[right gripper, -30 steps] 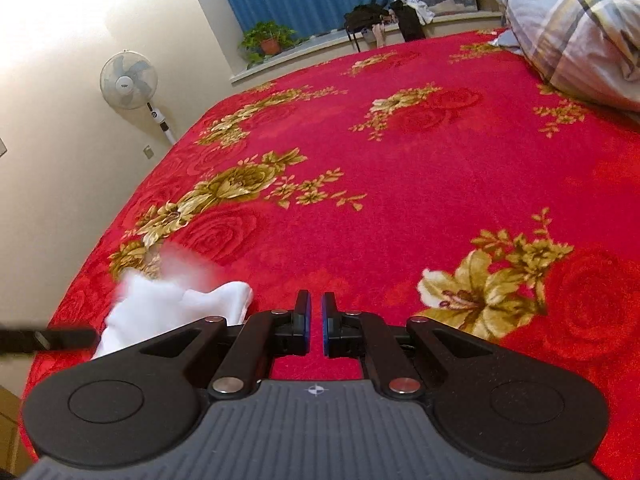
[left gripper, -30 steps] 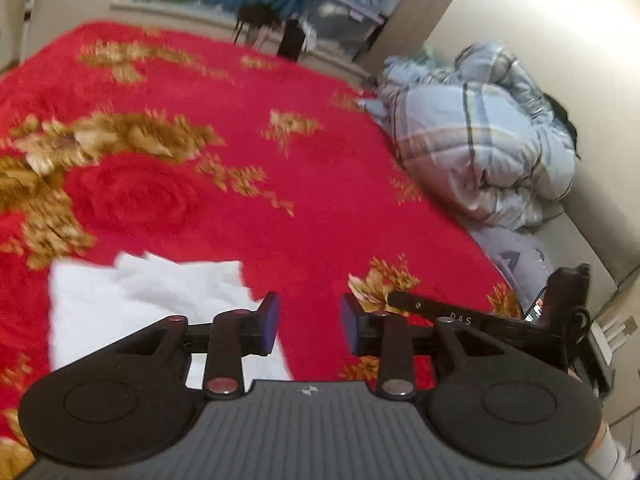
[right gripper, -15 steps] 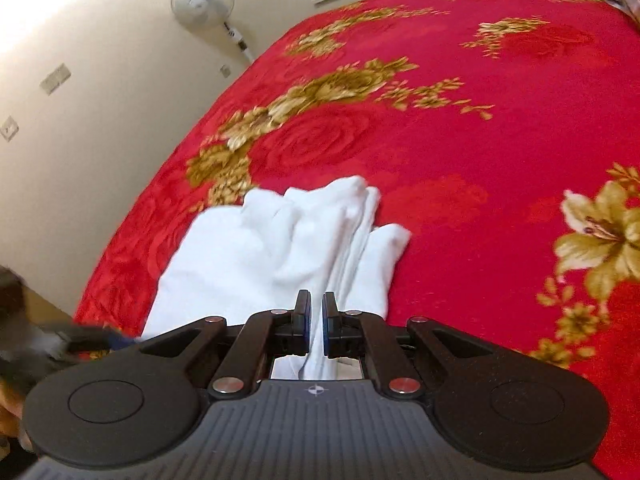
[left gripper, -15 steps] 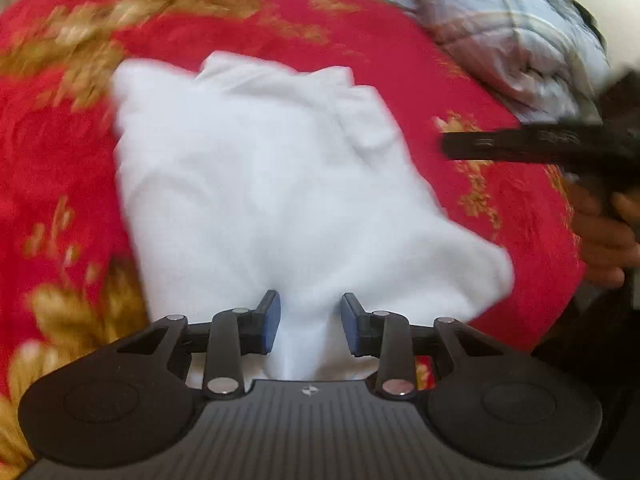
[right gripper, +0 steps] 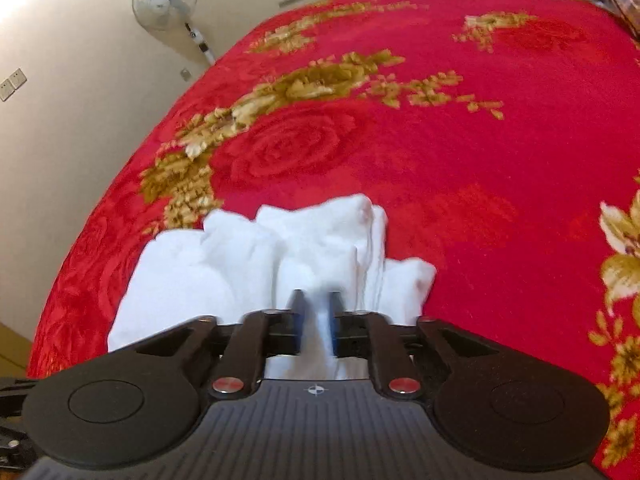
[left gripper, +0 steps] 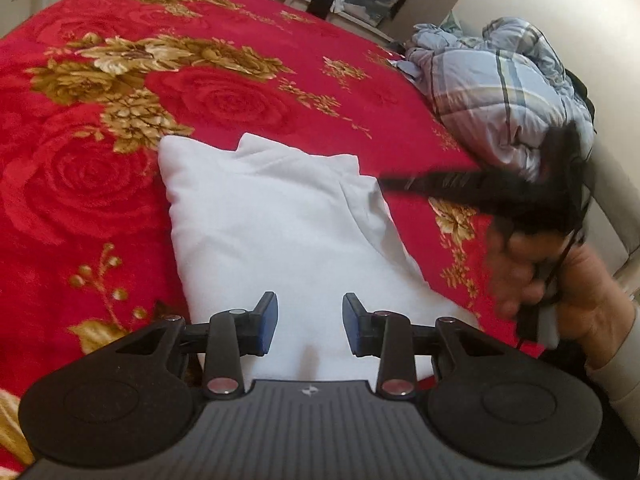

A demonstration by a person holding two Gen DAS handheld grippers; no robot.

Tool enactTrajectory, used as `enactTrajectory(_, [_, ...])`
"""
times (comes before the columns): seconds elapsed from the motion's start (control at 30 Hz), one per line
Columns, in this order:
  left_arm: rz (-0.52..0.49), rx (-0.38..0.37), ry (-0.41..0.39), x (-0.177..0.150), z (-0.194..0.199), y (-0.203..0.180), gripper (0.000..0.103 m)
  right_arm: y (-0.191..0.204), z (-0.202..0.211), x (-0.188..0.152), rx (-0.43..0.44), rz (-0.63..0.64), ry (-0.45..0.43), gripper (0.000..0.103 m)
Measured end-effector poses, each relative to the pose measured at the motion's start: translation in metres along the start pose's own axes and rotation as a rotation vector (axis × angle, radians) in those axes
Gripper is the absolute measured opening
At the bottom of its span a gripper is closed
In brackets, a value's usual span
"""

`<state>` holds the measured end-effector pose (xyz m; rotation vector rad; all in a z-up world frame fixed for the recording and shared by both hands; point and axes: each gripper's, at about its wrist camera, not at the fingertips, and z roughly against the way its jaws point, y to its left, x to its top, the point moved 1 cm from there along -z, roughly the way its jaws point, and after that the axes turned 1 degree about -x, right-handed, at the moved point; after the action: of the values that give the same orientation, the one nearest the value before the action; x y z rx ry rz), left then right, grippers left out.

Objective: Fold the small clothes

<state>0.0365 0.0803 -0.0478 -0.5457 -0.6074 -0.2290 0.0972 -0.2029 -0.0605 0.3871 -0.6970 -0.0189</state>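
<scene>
Folding barely begun: white soft cotton garment (left gripper: 280, 232) lies rumpled near the edge of the red gold-flowered plush blanket (left gripper: 100, 184), left gripper (left gripper: 310, 324) part-open and empty above it, right gripper (right gripper: 316, 320) pinching a fold.

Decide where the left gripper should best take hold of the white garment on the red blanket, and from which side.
Probably the near left corner of the white garment, approached low from the near side, where the left gripper hovers open. There the cloth lies flat and smooth on the red blanket; its far end is bunched into folds.
</scene>
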Motion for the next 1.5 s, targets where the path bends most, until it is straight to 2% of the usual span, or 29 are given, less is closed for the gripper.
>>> enactTrajectory(0.1, [-0.025,-0.012,-0.002,-0.004,0.007,-0.007,0.039,-0.005,0.039,0.018,0.007,-0.017,-0.189,0.000])
enactTrajectory(0.17, [-0.051,-0.018,0.005,-0.006,0.006,-0.014,0.039,-0.023,0.056,0.027,-0.056,-0.060,-0.255,0.000])
enactTrajectory(0.23, [-0.077,-0.018,0.002,-0.005,0.004,-0.019,0.039,-0.044,0.047,0.027,-0.144,-0.124,-0.190,0.000])
enactTrajectory(0.3, [-0.080,-0.018,-0.007,-0.004,0.005,-0.021,0.039,-0.057,0.032,0.020,-0.043,-0.230,-0.081,0.003])
enactTrajectory(0.33, [-0.070,-0.018,-0.011,-0.004,0.005,-0.020,0.039,-0.055,0.027,0.016,0.021,-0.240,-0.046,0.004])
enactTrajectory(0.37, [-0.056,-0.018,-0.013,-0.003,0.005,-0.019,0.039,-0.046,0.024,0.013,0.060,-0.200,-0.031,0.004])
enactTrajectory(0.4, [-0.048,-0.015,-0.014,-0.003,0.005,-0.019,0.039,-0.034,0.022,0.009,0.061,-0.125,-0.026,0.008])
enactTrajectory(0.43, [-0.045,-0.011,-0.015,-0.003,0.004,-0.019,0.039,-0.023,0.019,0.006,0.047,-0.055,-0.022,0.013])
enactTrajectory(0.47, [-0.045,-0.005,-0.016,-0.003,0.004,-0.019,0.039,-0.013,0.014,0.002,0.028,0.000,-0.011,0.025])
enactTrajectory(0.5, [-0.047,-0.002,-0.015,-0.003,0.004,-0.020,0.039,-0.009,0.009,-0.002,0.015,0.018,0.004,0.028])
enactTrajectory(0.6, [-0.052,0.009,-0.014,-0.005,0.004,-0.020,0.039,-0.005,-0.006,-0.005,-0.003,0.008,0.051,0.029])
enactTrajectory(0.7, [-0.042,0.020,-0.016,-0.006,0.006,-0.017,0.039,0.003,-0.011,-0.007,-0.054,0.040,0.042,0.029])
enactTrajectory(1.07, [-0.020,0.030,-0.033,-0.008,0.016,-0.009,0.039,0.008,-0.020,-0.004,-0.118,0.059,0.003,0.028])
enactTrajectory(1.13, [-0.015,0.031,-0.037,-0.008,0.017,-0.009,0.039,0.009,-0.022,-0.004,-0.124,0.073,0.000,0.025])
enactTrajectory(1.2, [-0.013,0.030,-0.041,-0.008,0.019,-0.008,0.039,0.011,-0.022,-0.004,-0.102,0.081,0.003,0.006])
enactTrajectory(1.27, [-0.010,0.028,-0.045,-0.007,0.020,-0.008,0.039,0.013,-0.012,0.000,-0.083,0.082,-0.038,0.005])
enactTrajectory(1.37, [-0.007,0.018,-0.049,-0.007,0.022,-0.009,0.039,0.005,0.024,0.017,-0.027,0.018,-0.174,0.004])
enactTrajectory(1.4, [-0.012,0.014,-0.053,-0.007,0.022,-0.010,0.039,0.000,0.032,0.023,-0.034,0.006,-0.202,0.004])
enactTrajectory(1.43, [-0.019,0.010,-0.051,-0.007,0.021,-0.011,0.039,-0.006,0.036,0.026,-0.057,-0.008,-0.214,0.004])
enactTrajectory(1.5, [-0.035,0.018,-0.036,-0.007,0.016,-0.014,0.039,-0.019,0.024,0.028,-0.110,-0.031,-0.154,0.005])
